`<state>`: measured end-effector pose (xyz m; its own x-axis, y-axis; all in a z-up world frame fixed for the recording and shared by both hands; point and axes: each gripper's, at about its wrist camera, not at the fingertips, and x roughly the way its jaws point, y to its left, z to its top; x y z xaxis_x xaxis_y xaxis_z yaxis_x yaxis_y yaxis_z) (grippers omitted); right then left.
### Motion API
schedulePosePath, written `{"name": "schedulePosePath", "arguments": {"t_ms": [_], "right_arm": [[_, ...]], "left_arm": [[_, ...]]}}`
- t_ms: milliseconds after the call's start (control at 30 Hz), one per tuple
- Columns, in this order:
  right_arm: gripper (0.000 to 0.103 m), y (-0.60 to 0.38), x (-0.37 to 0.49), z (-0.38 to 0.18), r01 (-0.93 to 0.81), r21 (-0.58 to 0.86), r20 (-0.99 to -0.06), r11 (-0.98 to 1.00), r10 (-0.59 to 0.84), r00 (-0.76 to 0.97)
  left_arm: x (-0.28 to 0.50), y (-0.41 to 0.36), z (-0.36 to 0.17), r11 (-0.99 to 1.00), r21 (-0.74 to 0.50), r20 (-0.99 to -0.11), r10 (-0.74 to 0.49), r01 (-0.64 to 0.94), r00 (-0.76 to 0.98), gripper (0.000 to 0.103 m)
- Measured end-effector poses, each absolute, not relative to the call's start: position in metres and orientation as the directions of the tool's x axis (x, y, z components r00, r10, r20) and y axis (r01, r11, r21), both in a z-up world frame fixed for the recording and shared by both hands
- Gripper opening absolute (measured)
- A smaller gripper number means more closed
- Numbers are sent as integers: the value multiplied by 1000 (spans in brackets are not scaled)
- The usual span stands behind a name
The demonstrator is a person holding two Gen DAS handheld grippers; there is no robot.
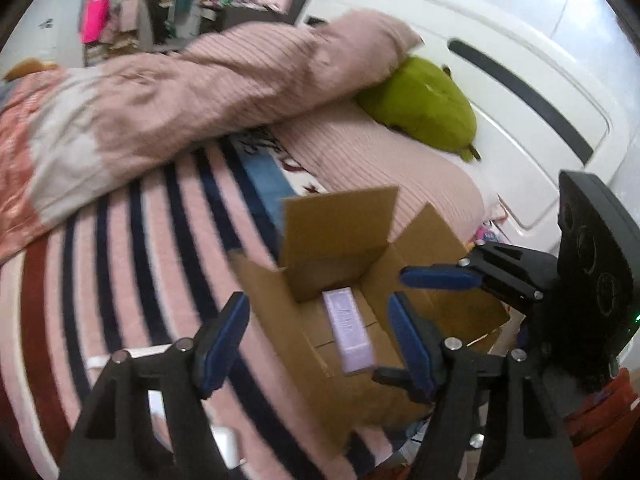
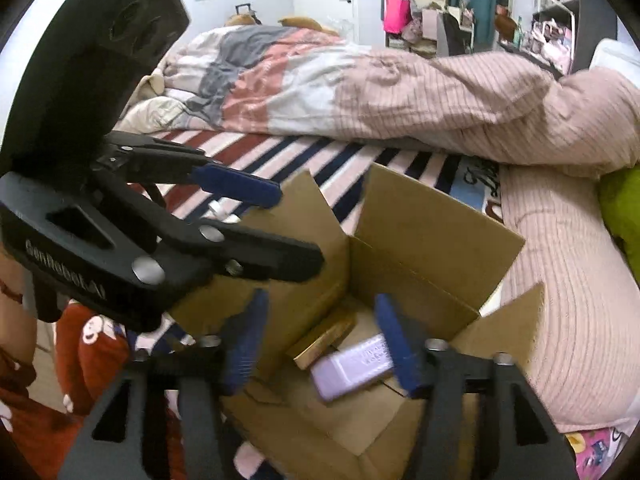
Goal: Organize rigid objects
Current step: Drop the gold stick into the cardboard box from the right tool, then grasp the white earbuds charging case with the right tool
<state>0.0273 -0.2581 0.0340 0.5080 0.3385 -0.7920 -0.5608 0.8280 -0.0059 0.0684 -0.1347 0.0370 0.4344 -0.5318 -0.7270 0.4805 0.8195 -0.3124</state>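
An open cardboard box (image 1: 336,224) (image 2: 432,216) stands on the striped bed cover with its flaps up. A lilac oblong box (image 1: 348,332) (image 2: 352,364) lies flat on its bottom. Beside it, in the right wrist view, a gold flat box (image 2: 324,340) leans against the inner wall. My left gripper (image 1: 318,344) (image 2: 300,228) hovers open over the box's left rim, nothing between its blue pads. My right gripper (image 2: 320,344) hangs open above the box's inside, over the lilac and gold boxes, touching neither. Its blue finger (image 1: 440,278) reaches in from the right in the left wrist view.
A bunched pink duvet (image 1: 224,80) lies across the bed behind the box. A green plush (image 1: 424,104) rests against the white headboard (image 1: 500,40). A small white bottle (image 2: 220,210) lies on the cover left of the box. A person's red sleeve (image 2: 92,344) sits lower left.
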Motion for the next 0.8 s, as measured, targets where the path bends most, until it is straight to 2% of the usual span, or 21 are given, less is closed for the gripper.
{"name": "schedulePosePath", "arguments": {"t_ms": [67, 167, 233, 367, 567, 700, 800], "right_arm": [[79, -240, 21, 40, -580, -43, -782, 814, 334, 526], [87, -208, 13, 45, -603, -103, -761, 791, 328, 560], [87, -184, 7, 48, -639, -110, -748, 761, 361, 558], [87, -135, 1, 44, -726, -27, -735, 687, 478, 480], [87, -72, -11, 5, -807, 26, -736, 591, 557, 384], [87, -58, -10, -41, -781, 104, -792, 616, 526, 309], [87, -61, -10, -72, -733, 51, -819, 678, 449, 358]], "left_arm": [[59, -108, 43, 847, -298, -717, -503, 441, 481, 69], [42, -63, 47, 895, -257, -713, -430, 363, 554, 71], [31, -30, 44, 922, -239, -713, -380, 306, 589, 74], [13, 24, 29, 955, -220, -719, -298, 200, 628, 75], [-7, 77, -6, 976, -201, -728, -208, 86, 654, 75], [-18, 93, -35, 977, -204, -739, -195, 62, 645, 75], [-20, 100, -55, 973, -222, -748, -207, 57, 631, 75]]}}
